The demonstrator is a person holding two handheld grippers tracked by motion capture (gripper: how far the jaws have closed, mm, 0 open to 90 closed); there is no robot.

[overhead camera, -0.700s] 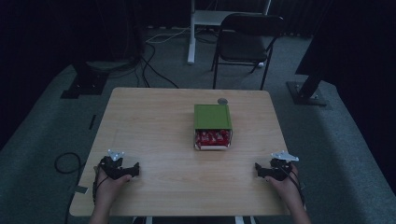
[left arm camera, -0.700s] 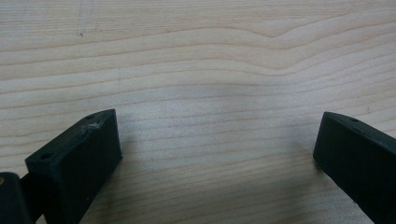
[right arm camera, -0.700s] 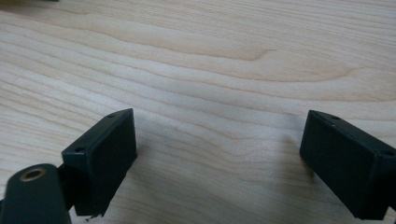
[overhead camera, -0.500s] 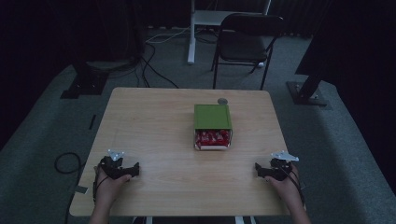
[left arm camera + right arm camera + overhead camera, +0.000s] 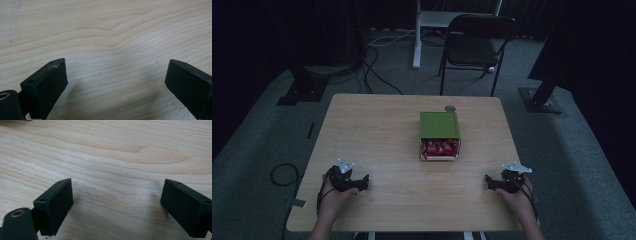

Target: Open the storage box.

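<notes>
A green box [image 5: 439, 124] lies in the middle of the wooden table [image 5: 377, 130], with red packets [image 5: 440, 147] showing at its near, open end. My left gripper [image 5: 358, 183] rests on the table near the front left corner, held by a hand. My right gripper [image 5: 490, 183] rests near the front right corner. Both stand well short of the box. In the left gripper view the gripper [image 5: 116, 82] has its jaws wide apart over bare wood. The right gripper [image 5: 117, 205] looks the same in its own view.
A small round grey thing [image 5: 450, 108] lies just behind the box. A black folding chair [image 5: 476, 45] and a white stand [image 5: 417, 35] are on the floor beyond the table. Cables [image 5: 279, 175] trail on the carpet at the left.
</notes>
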